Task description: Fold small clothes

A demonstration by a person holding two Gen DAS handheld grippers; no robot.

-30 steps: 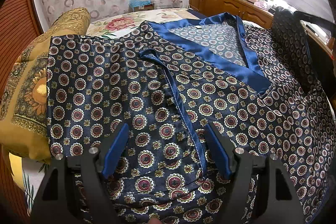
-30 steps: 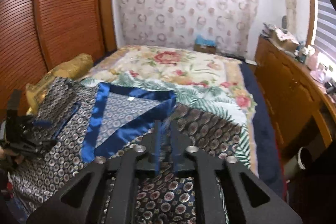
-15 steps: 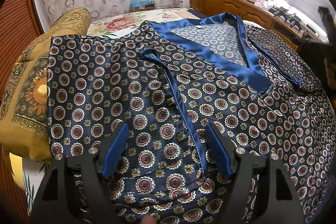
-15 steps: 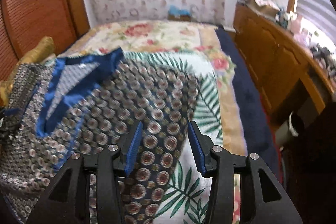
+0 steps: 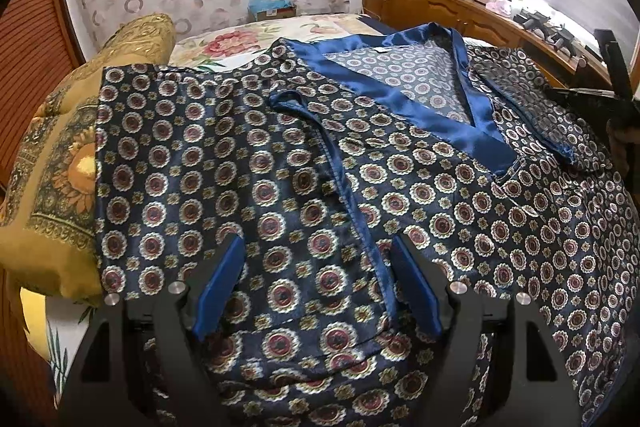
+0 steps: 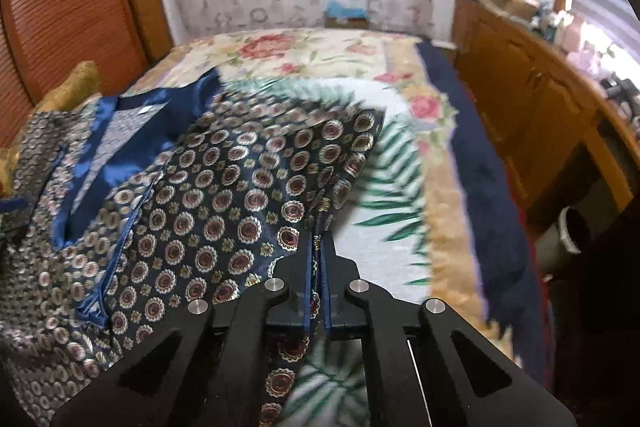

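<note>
Garment: a dark patterned satin top (image 5: 460, 195) with a blue V-neck band (image 5: 404, 99) lies spread face-up on the bed (image 6: 320, 55); its left side overlaps a gold cushion (image 5: 60, 163)
Left tongs (image 5: 318, 291): spread wide, holding nothing; poised just above the cloth, astride the blue-piped edge (image 5: 344, 187) of the near sleeve panel
Right tongs (image 6: 317, 263): closed tight on the top's right-hand edge; cloth runs between the pads and hangs out behind them; that flap looks lifted off the floral bedspread
Key relation: the top's long axis runs from the tongs away toward the neckline; the pinched edge lies on its outer right side, so my guess is a fold inward, to the left, across that axis
Nearer hand: the right has the cloth; the left is free to pin or take the opposite side
</note>
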